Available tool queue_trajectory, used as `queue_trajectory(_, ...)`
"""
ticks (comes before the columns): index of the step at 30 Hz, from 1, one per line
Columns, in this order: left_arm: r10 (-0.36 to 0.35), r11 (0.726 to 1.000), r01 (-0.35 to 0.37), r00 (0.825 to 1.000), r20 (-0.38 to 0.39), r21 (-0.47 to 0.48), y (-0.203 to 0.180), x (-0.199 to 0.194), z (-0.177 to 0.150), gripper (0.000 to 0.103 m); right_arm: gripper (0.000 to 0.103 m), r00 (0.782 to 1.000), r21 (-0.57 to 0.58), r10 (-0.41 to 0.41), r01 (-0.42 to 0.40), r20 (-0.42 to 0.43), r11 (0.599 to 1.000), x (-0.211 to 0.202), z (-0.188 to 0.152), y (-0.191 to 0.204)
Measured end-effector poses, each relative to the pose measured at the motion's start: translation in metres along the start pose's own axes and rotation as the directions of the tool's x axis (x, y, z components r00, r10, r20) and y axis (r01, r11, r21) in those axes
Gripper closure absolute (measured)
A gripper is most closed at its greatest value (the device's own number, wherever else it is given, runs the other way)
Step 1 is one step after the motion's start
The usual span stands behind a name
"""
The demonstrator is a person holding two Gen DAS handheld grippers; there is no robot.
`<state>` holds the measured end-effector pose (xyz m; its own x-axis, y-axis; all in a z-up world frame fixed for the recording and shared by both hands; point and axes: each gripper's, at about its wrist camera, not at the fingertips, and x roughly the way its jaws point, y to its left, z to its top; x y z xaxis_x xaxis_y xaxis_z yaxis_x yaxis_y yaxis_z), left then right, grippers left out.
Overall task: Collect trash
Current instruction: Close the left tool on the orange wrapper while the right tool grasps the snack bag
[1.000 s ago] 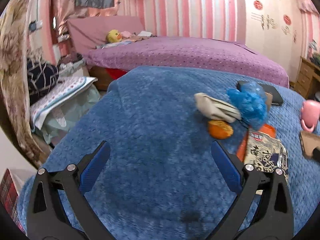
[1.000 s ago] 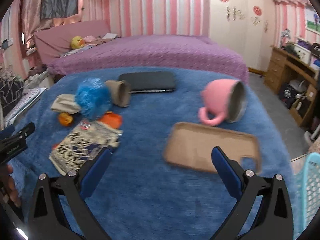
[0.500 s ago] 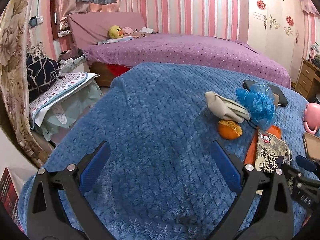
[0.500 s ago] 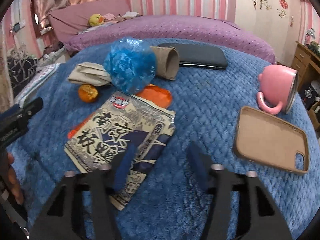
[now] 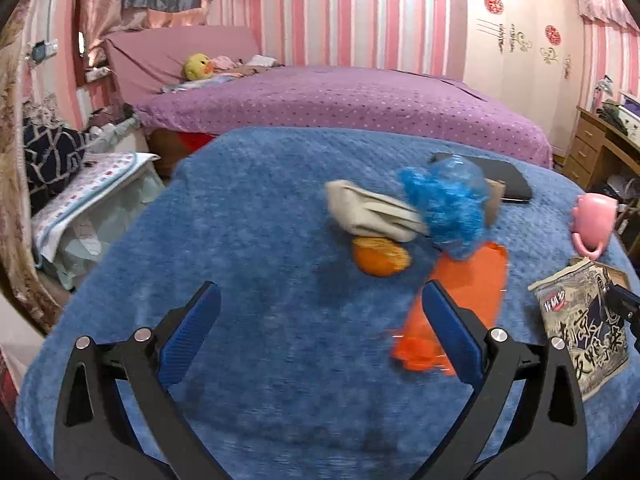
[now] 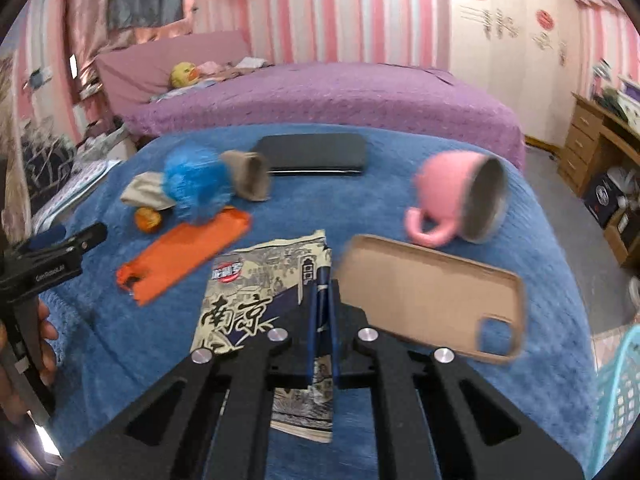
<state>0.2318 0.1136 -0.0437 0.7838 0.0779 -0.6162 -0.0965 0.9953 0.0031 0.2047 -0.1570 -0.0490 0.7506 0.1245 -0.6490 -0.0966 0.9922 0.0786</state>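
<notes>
The right gripper (image 6: 322, 280) has just been closing, and now its two blue fingers (image 6: 316, 320) are pinched tight on the snack wrapper (image 6: 256, 304), with the thin foil squeezed between them near its right edge. Holding it by an edge makes sense, I think, because a flat, floppy bag is hard to pick up from the middle. Just to the right of these fingers lies a tan phone case (image 6: 424, 288), very near the wrapper, so a lift should go straight up and not bump it. Past the case a pink mug (image 6: 456, 196) lies on its side. To the left of the fingers is an orange phone case (image 6: 184, 252), and beyond that a small orange peel (image 6: 148, 219), a crumpled blue plastic bag (image 6: 196, 184), a beige wad (image 6: 144, 196) and a cardboard tube (image 6: 248, 176) sit close together. A black case (image 6: 316, 156) lies farthest from the fingers. Far right, at the edge of the picture, a bit of a light blue basket (image 6: 620, 400) shows beside the bed; that looks like the place for trash. The left gripper (image 5: 320, 300) is wide open and holds nothing. It hovers over bare blue blanket (image 5: 248, 220), with the orange case just under its right finger (image 5: 452, 332) and the peel a little ahead. There is lots of free room to its left, up to the blanket's edge.
</notes>
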Motion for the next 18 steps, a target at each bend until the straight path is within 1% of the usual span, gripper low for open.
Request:
queue_trajectory(4,-0.07,0.997,0.071,0.997,-0.039,0.024,-0.027,0.005,-0.003,0.006,0.097,1.0,0.054,-0.031,0.031,0.0,0.998,-0.005,-0.004,-0.039)
queue_trajectory(5,-0.095,0.994,0.097,0.994,-0.06,0.041,-0.038,0.009,-0.005,0.006,0.097,0.999,0.072,-0.036,0.036,0.002,0.997,-0.007,-0.004,-0.05)
queue_trajectory(7,-0.101,0.991,0.107,0.992,-0.08,0.077,-0.053,0.013,-0.009,0.006,0.097,0.999,0.086,-0.041,0.041,0.003,0.995,-0.008,-0.007,-0.062)
queue_trajectory(11,-0.074,0.984,0.091,0.991,-0.111,0.152,-0.076,0.022,-0.015,0.007,0.097,0.999,0.105,-0.049,0.049,-0.007,0.993,-0.007,-0.011,-0.079)
queue_trajectory(12,-0.061,0.982,0.083,0.99,-0.128,0.169,-0.081,0.025,-0.016,0.01,0.097,0.999,0.108,-0.048,0.048,-0.01,0.993,-0.007,-0.011,-0.083)
queue_trajectory(13,-0.051,0.98,0.079,0.987,-0.149,0.182,-0.084,0.029,-0.018,0.017,0.097,0.999,0.111,-0.046,0.047,-0.014,0.993,-0.006,-0.012,-0.087)
queue_trajectory(15,-0.072,0.978,0.108,0.978,-0.195,0.18,-0.084,0.037,-0.019,0.03,0.097,0.999,0.112,-0.045,0.046,-0.015,0.993,-0.006,-0.012,-0.088)
queue_trajectory(17,-0.087,0.978,0.122,0.976,-0.199,0.169,-0.082,0.036,-0.02,0.036,0.097,0.999,0.109,-0.043,0.044,-0.013,0.993,-0.004,-0.012,-0.088)
queue_trajectory(18,-0.103,0.977,0.137,0.975,-0.199,0.164,-0.081,0.035,-0.02,0.047,0.097,0.999,0.106,-0.043,0.044,-0.014,0.993,-0.004,-0.011,-0.088)
